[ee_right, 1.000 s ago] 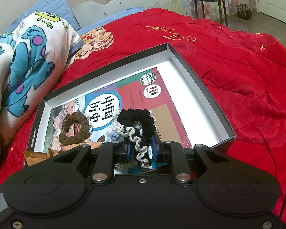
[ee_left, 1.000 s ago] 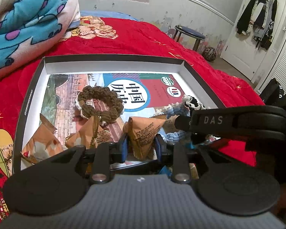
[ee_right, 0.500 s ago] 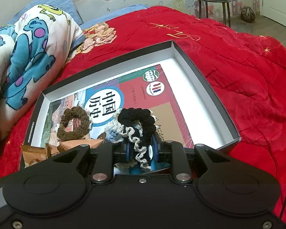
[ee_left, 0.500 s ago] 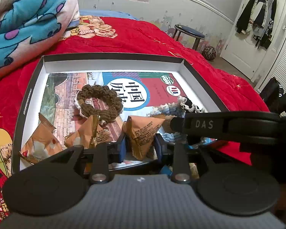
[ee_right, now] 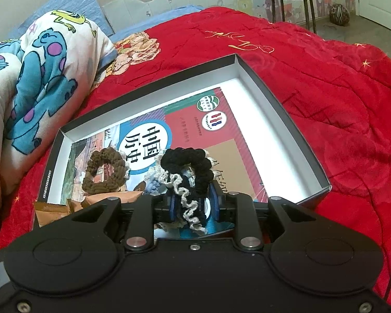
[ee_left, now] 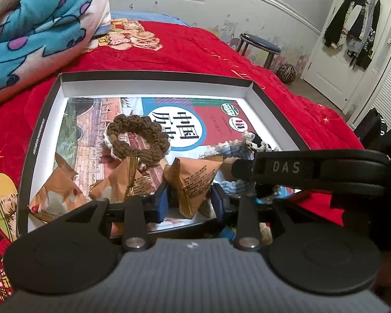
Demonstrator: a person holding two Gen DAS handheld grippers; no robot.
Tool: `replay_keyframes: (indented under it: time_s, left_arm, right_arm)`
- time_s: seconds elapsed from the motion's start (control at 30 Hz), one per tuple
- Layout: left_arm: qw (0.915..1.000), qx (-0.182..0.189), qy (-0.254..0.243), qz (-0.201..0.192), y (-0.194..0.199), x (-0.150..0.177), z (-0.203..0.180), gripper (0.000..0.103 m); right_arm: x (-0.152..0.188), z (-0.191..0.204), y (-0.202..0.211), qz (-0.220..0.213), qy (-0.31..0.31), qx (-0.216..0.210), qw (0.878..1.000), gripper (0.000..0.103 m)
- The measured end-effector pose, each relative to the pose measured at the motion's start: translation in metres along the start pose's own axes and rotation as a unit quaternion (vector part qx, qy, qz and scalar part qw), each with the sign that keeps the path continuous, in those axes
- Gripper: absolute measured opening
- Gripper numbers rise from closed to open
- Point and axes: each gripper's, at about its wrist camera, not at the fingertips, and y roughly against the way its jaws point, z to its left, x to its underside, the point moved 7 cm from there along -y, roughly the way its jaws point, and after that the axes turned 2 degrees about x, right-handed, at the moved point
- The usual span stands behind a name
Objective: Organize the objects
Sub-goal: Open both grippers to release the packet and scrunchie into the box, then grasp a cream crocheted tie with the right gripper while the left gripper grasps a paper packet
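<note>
We have both hands low over the shallow box (ee_left: 153, 83) on the red bed (ee_left: 195, 49), and this looks like the release. Our left gripper (ee_left: 189, 199) straddles an orange snack packet (ee_left: 193, 180) near the box's front edge; its jaws are opening, the packet between the blue pads with daylight showing on the left side. 2 more packets lie just to the left, and the brown crochet scrunchie (ee_left: 136, 140) rests on the book cover (ee_left: 193, 127) behind them.

Our right gripper (ee_right: 193, 203) has the black-and-cream scrunchie (ee_right: 187, 172) between its pads, and those jaws are opening too — only a little so far. The yarn ruffle hangs right through the gap, so whether the pads press it now, we cannot tell. A blue scrunchie (ee_right: 151, 186) peeks out just beside it.

To do this well, we judge the hands should hold steady until the pads are fully clear — a ruffle could snag on a pad and drag the scrunchie back out. Then lift straight away from the box, left hand minding the right gripper's body (ee_left: 318, 169) close alongside.
</note>
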Motion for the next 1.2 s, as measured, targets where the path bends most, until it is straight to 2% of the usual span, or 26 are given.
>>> replay_keyframes:
  time_s: [0.07,0.13,0.4,0.63,0.9,1.07,1.2]
  left_arm:
    - [1.0000,0.001,0.002,-0.001,0.001,-0.001,0.000,0.055]
    - [1.0000,0.004,0.004,-0.003,0.004,-0.002,0.001,0.056]
    - [0.9998,0.005,0.012,-0.015,0.017,-0.009,0.006,0.061]
    - [0.9996,0.004,0.011,-0.025,0.033,-0.016,0.013,0.064]
    - [0.9986,0.000,0.003,-0.053,0.079,-0.028,0.026,0.071]
    - [0.9980,-0.017,-0.024,-0.057,0.106,-0.024,0.033,0.071]
    - [0.9981,-0.020,-0.017,-0.055,0.120,-0.014,0.041,0.072]
  right_arm:
    - [0.000,0.000,0.002,0.000,-0.003,-0.005,1.000,0.030]
    - [-0.001,0.002,0.004,-0.002,-0.001,-0.010,1.000,0.041]
    - [-0.002,-0.001,0.014,-0.011,-0.016,-0.012,1.000,0.055]
    - [-0.002,-0.005,0.030,-0.030,-0.029,-0.016,0.999,0.058]
    - [0.004,-0.003,0.060,-0.052,-0.038,-0.025,0.998,0.060]
    - [0.013,-0.001,0.077,-0.056,-0.040,-0.028,0.997,0.060]
    - [0.025,0.003,0.088,-0.053,-0.032,-0.027,0.998,0.060]
